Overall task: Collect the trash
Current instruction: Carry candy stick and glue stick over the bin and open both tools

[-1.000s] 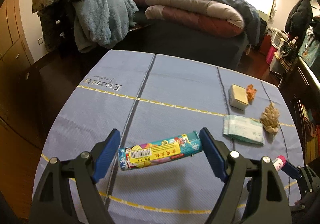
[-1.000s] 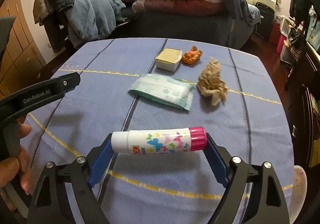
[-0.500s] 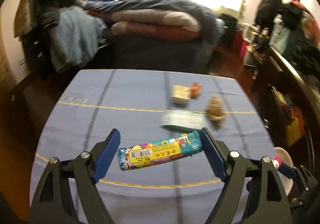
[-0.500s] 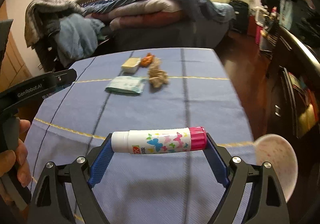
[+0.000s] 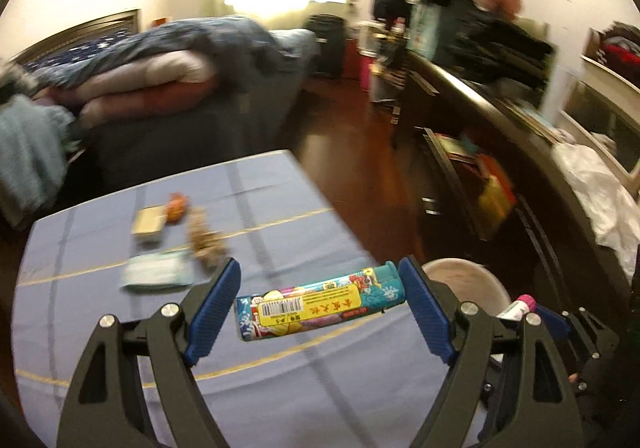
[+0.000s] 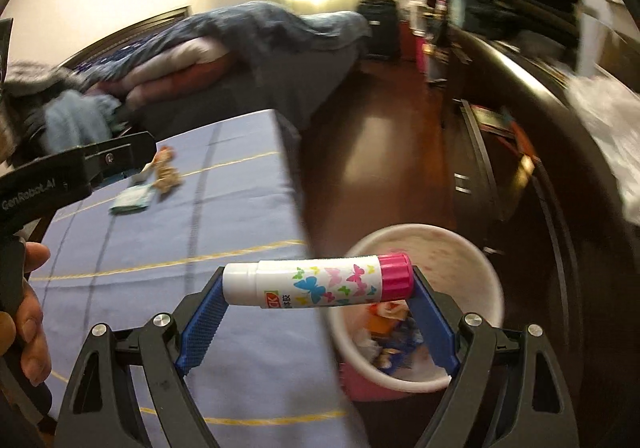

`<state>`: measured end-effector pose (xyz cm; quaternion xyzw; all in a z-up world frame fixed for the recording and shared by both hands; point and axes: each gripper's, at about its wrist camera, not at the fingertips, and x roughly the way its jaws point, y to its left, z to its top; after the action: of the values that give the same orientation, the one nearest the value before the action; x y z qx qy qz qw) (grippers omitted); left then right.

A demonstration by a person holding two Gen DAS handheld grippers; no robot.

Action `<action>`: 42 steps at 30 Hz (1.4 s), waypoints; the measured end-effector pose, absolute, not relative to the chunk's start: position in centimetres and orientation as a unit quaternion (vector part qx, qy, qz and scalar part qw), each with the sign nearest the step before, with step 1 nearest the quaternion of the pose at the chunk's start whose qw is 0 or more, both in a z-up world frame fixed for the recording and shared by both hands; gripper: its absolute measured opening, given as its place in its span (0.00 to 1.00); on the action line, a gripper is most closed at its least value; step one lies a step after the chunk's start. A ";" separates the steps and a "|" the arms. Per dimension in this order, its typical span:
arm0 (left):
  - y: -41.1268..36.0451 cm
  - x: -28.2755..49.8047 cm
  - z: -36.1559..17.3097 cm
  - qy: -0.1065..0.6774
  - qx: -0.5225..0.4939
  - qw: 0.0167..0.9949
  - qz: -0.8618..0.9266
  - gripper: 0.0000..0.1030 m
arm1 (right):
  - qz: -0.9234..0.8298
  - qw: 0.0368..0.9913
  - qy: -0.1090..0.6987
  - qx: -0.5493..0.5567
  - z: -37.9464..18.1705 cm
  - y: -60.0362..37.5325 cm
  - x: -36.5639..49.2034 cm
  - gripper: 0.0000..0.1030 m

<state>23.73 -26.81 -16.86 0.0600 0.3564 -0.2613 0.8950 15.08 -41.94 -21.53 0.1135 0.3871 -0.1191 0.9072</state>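
My left gripper (image 5: 320,304) is shut end to end on a teal printed tube with a yellow label (image 5: 318,302), held over the right part of the blue tablecloth (image 5: 100,328). My right gripper (image 6: 318,290) is shut on a white glue stick with a pink cap (image 6: 316,280), its pink end above the pink and white waste bin (image 6: 480,260) that stands on the floor beside the table and holds several scraps. The bin (image 5: 464,280) also shows behind the left gripper's right finger. On the cloth lie a wipes packet (image 5: 156,274), crumpled brown paper (image 5: 204,244), a small cream box (image 5: 148,226) and an orange scrap (image 5: 176,206).
A bed with piled quilts (image 5: 160,64) stands beyond the table. A dark cabinet with books (image 5: 492,176) and white plastic (image 5: 600,192) runs along the right. Dark wooden floor (image 6: 372,152) lies between table and cabinet. A hand (image 6: 28,308) grips the left tool at the right wrist view's left edge.
Both grippers have swung right, away from the table's middle towards its right edge, each keeping its item. The waste bin has come into view below the right gripper.
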 end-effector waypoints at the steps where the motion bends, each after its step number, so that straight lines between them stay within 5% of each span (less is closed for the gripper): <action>1: -28.1 23.6 -17.0 0.357 0.063 0.891 -0.274 0.79 | -0.130 0.905 0.387 0.115 -21.7 -42.7 14.7 0.84; 19: -44.0 22.9 -22.3 0.407 0.115 0.812 -0.401 0.80 | -0.229 0.869 0.414 0.146 -26.7 -51.0 12.7 0.84; 26: -44.7 23.2 -22.4 0.405 0.109 0.813 -0.404 0.91 | -0.231 0.870 0.411 0.144 -26.7 -51.3 12.7 0.85; 42: -36.8 25.6 -20.1 0.377 0.098 0.870 -0.302 0.95 | -0.180 0.890 0.399 0.129 -24.1 -46.7 14.4 0.87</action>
<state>25.57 -36.78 -20.08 0.0976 0.3765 -0.3022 0.8703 14.38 -46.70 -24.11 0.1290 0.3990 -0.1798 0.8898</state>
